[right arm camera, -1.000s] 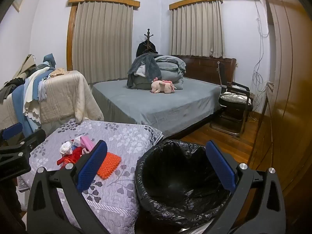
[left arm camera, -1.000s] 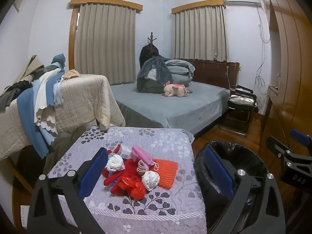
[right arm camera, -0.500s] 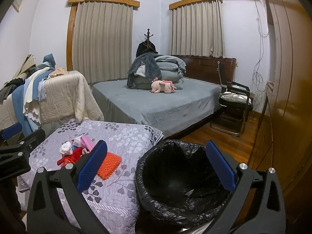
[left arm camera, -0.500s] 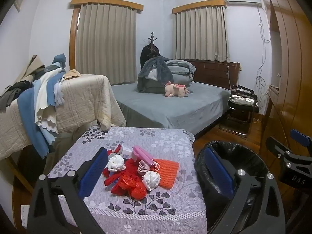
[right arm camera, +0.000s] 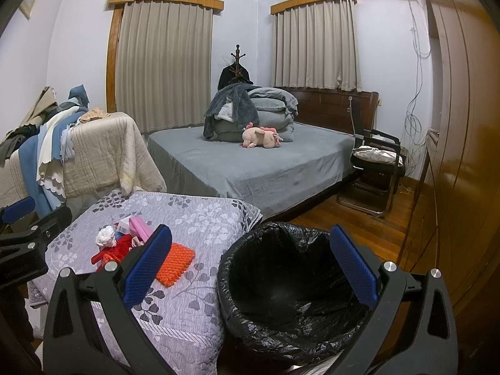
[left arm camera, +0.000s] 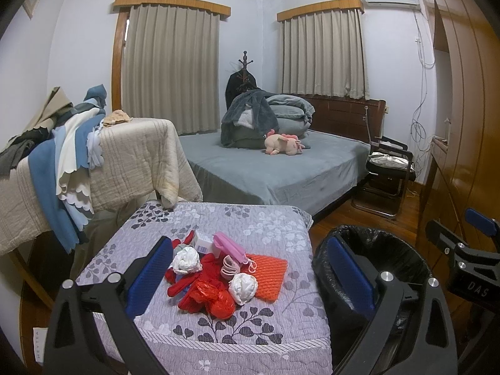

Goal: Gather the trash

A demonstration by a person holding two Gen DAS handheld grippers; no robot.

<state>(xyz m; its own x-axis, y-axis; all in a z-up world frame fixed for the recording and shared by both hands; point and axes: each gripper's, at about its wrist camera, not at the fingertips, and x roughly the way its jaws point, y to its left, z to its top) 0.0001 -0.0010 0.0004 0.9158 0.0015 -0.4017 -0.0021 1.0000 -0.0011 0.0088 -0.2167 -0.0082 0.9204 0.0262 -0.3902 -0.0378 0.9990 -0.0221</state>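
beside the bed [left arm camera: 275, 168], trash pile [left arm camera: 215, 268] on quilted table [left arm camera: 250, 337]; both grippers' fingers apart.

A low table under a grey flowered quilt [left arm camera: 250, 218] carries a heap of trash [left arm camera: 215, 268]: two white paper wads, red plastic scraps, a pink mask, a small box and an orange mesh pad [left arm camera: 268, 270].

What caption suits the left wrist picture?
Open left gripper faces a trash pile on a floral quilt, beside a black-lined bin.
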